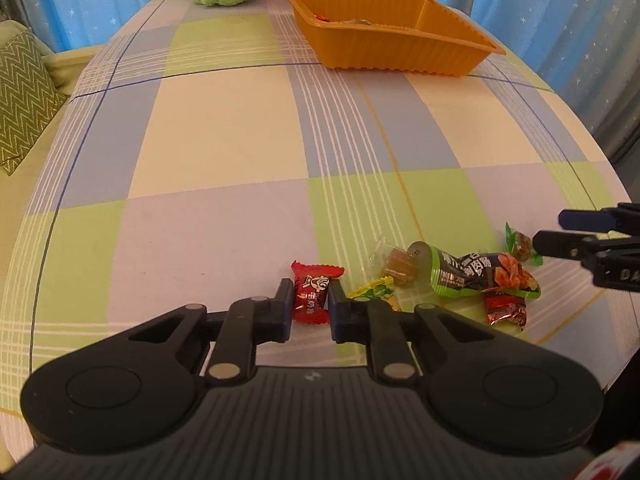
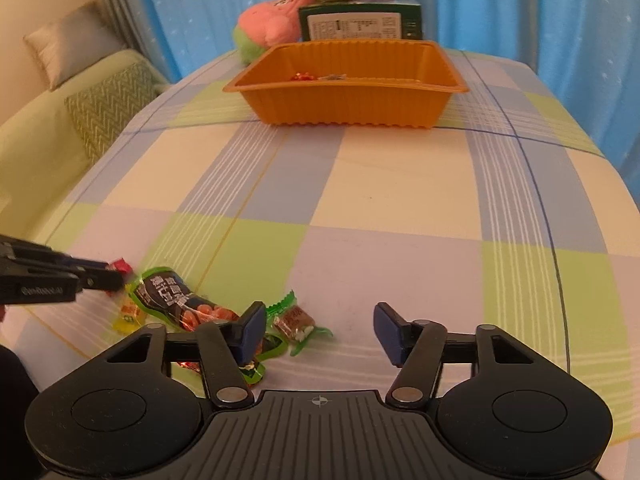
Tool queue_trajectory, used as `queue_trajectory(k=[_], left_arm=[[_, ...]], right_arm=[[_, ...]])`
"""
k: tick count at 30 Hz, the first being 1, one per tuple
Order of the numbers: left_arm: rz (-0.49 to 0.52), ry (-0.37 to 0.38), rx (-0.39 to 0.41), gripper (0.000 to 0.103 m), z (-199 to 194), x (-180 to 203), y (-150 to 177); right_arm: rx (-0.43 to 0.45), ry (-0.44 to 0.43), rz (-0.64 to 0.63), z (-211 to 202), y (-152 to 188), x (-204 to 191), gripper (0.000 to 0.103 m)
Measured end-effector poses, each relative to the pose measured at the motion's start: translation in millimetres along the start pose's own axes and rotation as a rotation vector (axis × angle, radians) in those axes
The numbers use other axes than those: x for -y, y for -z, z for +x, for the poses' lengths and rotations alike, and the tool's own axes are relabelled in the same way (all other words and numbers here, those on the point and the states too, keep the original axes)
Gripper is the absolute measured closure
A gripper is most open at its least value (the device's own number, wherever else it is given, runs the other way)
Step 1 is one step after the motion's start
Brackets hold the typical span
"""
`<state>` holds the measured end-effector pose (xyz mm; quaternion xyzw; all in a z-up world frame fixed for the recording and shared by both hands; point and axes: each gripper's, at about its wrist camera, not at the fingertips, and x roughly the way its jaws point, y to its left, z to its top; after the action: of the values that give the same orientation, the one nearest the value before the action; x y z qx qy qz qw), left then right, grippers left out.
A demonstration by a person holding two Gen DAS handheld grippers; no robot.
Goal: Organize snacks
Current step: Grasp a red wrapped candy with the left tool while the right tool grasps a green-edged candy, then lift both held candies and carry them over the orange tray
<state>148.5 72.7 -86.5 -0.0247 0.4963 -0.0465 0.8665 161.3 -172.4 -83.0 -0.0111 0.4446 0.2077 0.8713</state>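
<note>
The left gripper [image 1: 309,300] is closed on a red-wrapped candy [image 1: 313,295], its two blue-padded fingers pressing the wrapper from either side down at the near edge of the table [image 1: 224,152], which is covered in a checked cloth of green, blue and cream.

Just to the right of that candy, along the same near edge, lies the rest of the loose pile: a yellow-green wrapped sweet [image 1: 374,291], a clear-wrapped brown candy [image 1: 394,266], a dark sausage snack pack with a green border [image 1: 484,274], a shiny red foil candy [image 1: 505,310] partly under the pack, and a green-wrapped brown candy [image 2: 294,320] at the pile's right end.

The right gripper [image 2: 320,330] hangs over that last candy with its jaws about half open; the candy sits just beside the left finger, and the pads do not press on it.

An orange ribbed plastic tray [image 2: 344,100] stands towards the far edge of the table, well apart from the pile, with a few small wrapped snacks lying in its bottom. Behind the tray stand a green box [image 2: 360,24] and a pink and green plush toy [image 2: 266,30]. A sofa with a zigzag-patterned cushion [image 2: 108,108] is beyond the left edge.
</note>
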Motion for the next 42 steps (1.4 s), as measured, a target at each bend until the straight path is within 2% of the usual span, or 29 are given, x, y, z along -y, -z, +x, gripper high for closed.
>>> queue_trajectory(k=[4, 11, 15, 16, 30, 42], left_arm=[[-0.029, 0.010, 0.016, 0.087, -7, -2, 0], [-0.060, 0.034, 0.027, 0.087, -13, -2, 1], [-0.067, 0.035, 0.028, 0.087, -13, -2, 2], [-0.069, 0.035, 0.028, 0.087, -14, -2, 2], [-0.064, 0.026, 0.061, 0.087, -38, 18, 2], [-0.054, 0.035, 0.112, 0.087, -67, 40, -7]], right_arm=[[-0.034, -0.017, -0.062, 12, 0, -1, 0.058], [-0.066, -0.032, -0.143, 27, 0, -10, 0.064], [-0.072, -0.026, -0.141, 31, 0, -9, 0.075], [-0.074, -0.022, -0.138, 31, 0, -9, 0.083], [-0.018, 0.006, 0.044, -8, -3, -1, 0.083], [0.021, 0.005, 0.085, -44, -7, -2, 0.083]])
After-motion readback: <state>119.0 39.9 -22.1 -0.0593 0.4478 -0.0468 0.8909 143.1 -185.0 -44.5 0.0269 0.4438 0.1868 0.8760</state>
